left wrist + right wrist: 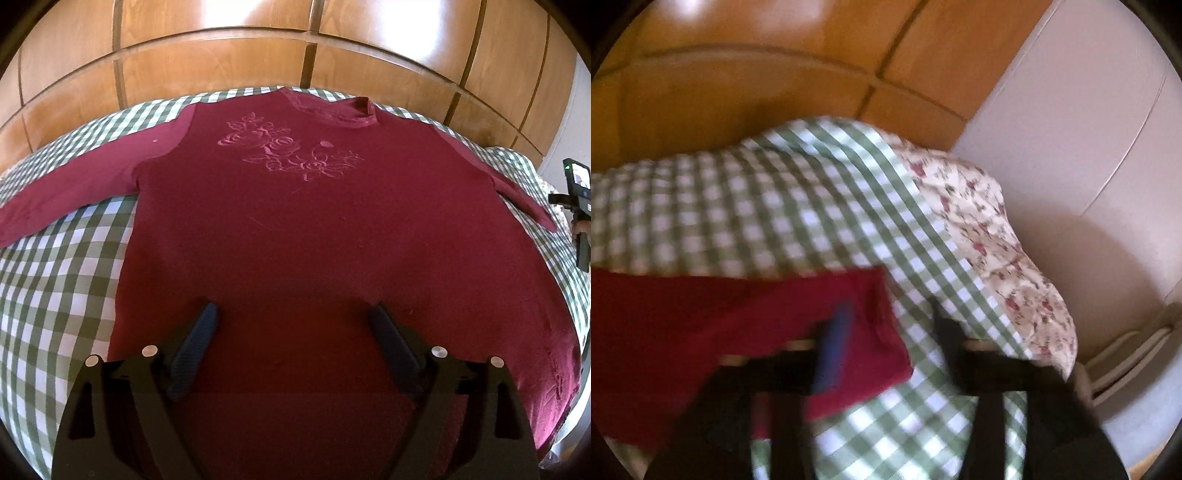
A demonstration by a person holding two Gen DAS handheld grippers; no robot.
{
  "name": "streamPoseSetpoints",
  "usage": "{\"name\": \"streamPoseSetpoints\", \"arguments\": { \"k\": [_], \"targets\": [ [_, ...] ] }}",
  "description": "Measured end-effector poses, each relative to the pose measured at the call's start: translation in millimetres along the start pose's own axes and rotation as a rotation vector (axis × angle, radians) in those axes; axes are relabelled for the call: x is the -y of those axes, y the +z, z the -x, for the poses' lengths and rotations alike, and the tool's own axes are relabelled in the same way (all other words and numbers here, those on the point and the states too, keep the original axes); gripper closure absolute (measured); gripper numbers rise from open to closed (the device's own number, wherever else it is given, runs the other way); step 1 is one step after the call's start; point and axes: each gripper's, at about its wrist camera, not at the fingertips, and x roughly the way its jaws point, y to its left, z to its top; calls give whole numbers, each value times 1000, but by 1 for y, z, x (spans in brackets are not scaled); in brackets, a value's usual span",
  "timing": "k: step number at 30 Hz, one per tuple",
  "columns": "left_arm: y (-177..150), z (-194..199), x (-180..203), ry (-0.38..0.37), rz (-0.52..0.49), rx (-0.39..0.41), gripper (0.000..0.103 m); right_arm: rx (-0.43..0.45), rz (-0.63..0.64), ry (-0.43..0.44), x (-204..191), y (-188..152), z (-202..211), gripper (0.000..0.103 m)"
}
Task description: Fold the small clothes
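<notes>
On the green checked cloth (pixel 55 280) a maroon top (pixel 295 229) is lying flat, front up, its rose embroidery (pixel 288 147) toward the far side, collar (pixel 332 110) by the wooden panels (pixel 221 55), and sleeves spreading left and right. Left gripper (pixel 293 317) is hovering over the near hem, jaws standing wide apart and holding nothing, while the right gripper (pixel 890 332) is showing blurred at the right sleeve's (pixel 738 317) cuff, jaws apart, one blue pad (pixel 834 343) over the maroon cloth, the other finger over the checks beside a floral pillow (pixel 997 251); whether it is touching the sleeve I cannot tell.
</notes>
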Motion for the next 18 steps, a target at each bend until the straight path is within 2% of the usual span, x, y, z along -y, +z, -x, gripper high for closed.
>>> {"name": "streamPoseSetpoints", "arguments": {
  "k": [3, 5, 6, 8, 10, 13, 15, 18],
  "targets": [
    [0, 0, -1, -3, -1, 2, 17, -3, 5, 211, -13, -14, 33, 36],
    [0, 1, -2, -8, 3, 4, 17, -45, 12, 440, -25, -34, 63, 37],
    [0, 1, -2, -12, 5, 5, 17, -70, 21, 524, -30, -42, 73, 38],
    [0, 2, -3, -17, 11, 8, 17, -141, 58, 727, -46, -69, 101, 46],
    [1, 5, -4, -24, 20, 12, 17, -198, 98, 844, -58, -93, 122, 53],
    [2, 16, -12, -30, 79, 35, 17, -268, 201, 926, -74, -138, 154, 62],
    [2, 23, -20, -26, 117, 50, 17, -252, 248, 918, -75, -168, 177, 65],
    [-2, 33, -31, -5, 146, 64, 17, -246, 265, 907, -67, -192, 198, 67]
  ]
}}
